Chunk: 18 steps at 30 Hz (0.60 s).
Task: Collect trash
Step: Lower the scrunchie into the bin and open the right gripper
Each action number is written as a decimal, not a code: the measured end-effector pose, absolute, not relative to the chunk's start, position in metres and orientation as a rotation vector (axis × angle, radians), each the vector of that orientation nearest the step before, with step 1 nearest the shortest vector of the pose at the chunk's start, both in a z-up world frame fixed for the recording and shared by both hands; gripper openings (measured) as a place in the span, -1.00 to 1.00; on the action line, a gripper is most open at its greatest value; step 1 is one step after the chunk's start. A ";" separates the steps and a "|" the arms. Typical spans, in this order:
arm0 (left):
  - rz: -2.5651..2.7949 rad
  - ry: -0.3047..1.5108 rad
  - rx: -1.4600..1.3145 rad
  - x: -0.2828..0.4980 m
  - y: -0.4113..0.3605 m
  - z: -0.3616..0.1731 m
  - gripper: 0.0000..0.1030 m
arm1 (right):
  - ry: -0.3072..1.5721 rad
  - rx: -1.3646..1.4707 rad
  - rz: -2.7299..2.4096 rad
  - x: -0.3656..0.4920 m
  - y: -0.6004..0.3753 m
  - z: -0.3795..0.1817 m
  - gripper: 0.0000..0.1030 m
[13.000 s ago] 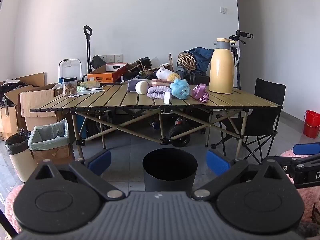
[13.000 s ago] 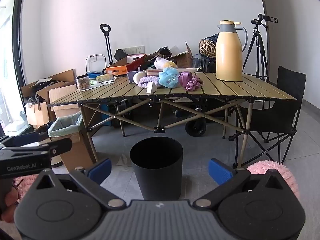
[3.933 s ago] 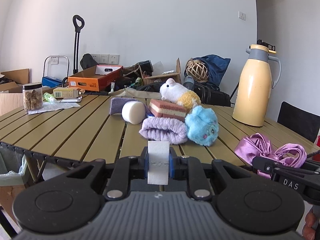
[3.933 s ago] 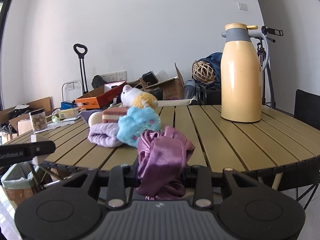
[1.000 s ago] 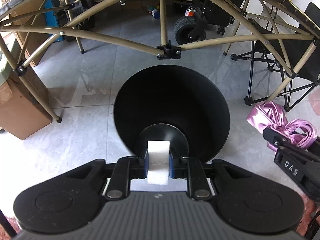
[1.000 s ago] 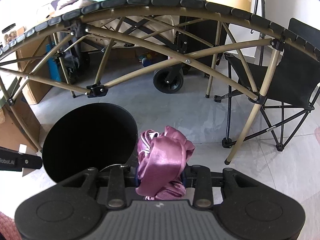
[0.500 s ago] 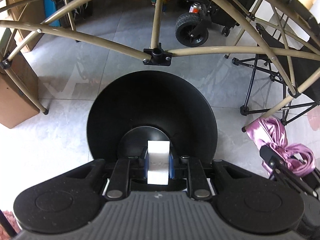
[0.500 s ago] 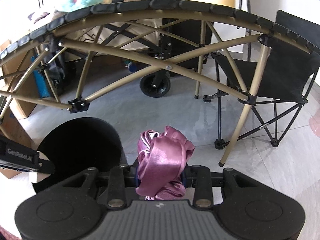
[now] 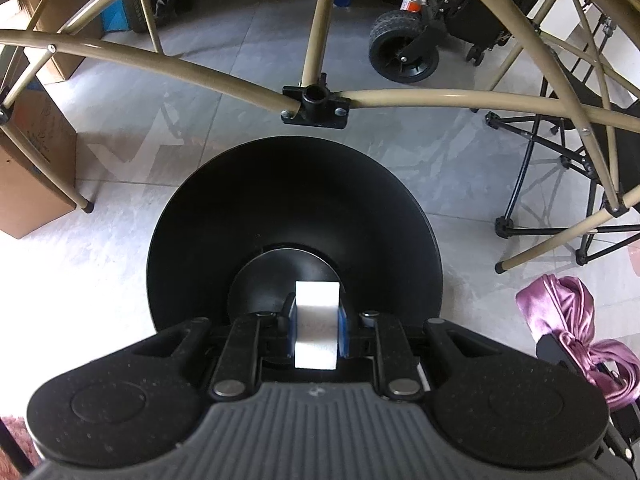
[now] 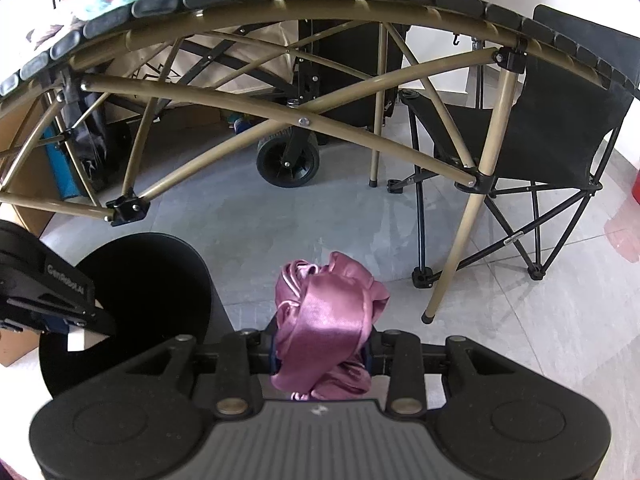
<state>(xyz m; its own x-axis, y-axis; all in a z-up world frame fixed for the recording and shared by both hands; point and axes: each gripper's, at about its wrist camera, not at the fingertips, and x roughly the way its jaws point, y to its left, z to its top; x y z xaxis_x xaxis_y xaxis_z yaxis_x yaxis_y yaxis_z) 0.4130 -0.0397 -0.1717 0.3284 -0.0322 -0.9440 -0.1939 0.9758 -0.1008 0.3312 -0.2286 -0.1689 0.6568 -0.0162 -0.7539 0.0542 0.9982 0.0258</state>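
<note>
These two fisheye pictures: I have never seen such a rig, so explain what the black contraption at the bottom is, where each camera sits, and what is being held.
No robot here: a person carries a two-finger gripper in each hand, with a camera on each looking along its fingers. The black shape at the bottom of each picture is that gripper's own body.

One view, from the left gripper, looks steeply down into a black trash bin on the tiled floor. Its jaws are clamped on a small white block.

The other view, from the right gripper, shows it gripping a bundle of pink satin cloth, beside the bin rather than over it. Beyond stand a folding table's frame and a black camp chair.
</note>
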 end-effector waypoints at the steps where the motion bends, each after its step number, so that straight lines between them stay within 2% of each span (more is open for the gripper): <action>1: 0.108 1.234 -0.207 0.414 -0.040 -0.172 -0.64 | 0.854 0.048 -0.040 0.331 -0.229 -0.169 -0.34; 6: 0.111 1.225 -0.187 0.414 -0.042 -0.172 -0.62 | 0.857 0.048 -0.032 0.333 -0.227 -0.169 -0.34; 8: 0.116 1.225 -0.177 0.414 -0.043 -0.171 -0.44 | 0.857 0.047 -0.030 0.333 -0.227 -0.169 -0.34; 9: 0.119 1.224 -0.173 0.413 -0.044 -0.171 0.05 | 0.857 0.046 -0.030 0.333 -0.228 -0.169 -0.34; 10: 0.128 1.221 -0.171 0.413 -0.044 -0.170 0.62 | 0.857 0.047 -0.030 0.333 -0.228 -0.169 -0.34; 12: 0.153 1.202 -0.160 0.411 -0.045 -0.167 0.99 | 0.856 0.048 -0.030 0.333 -0.227 -0.169 -0.34; 18: 0.149 1.209 -0.151 0.411 -0.045 -0.165 1.00 | 0.852 0.048 -0.030 0.332 -0.229 -0.169 -0.34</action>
<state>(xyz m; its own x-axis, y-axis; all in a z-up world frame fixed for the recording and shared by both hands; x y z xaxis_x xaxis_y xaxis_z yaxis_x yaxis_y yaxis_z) 0.4111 -0.0453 -0.1651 0.3466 0.0340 -0.9374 -0.1952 0.9801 -0.0367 0.3321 -0.2286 -0.1692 0.6578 -0.0073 -0.7532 0.0458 0.9985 0.0302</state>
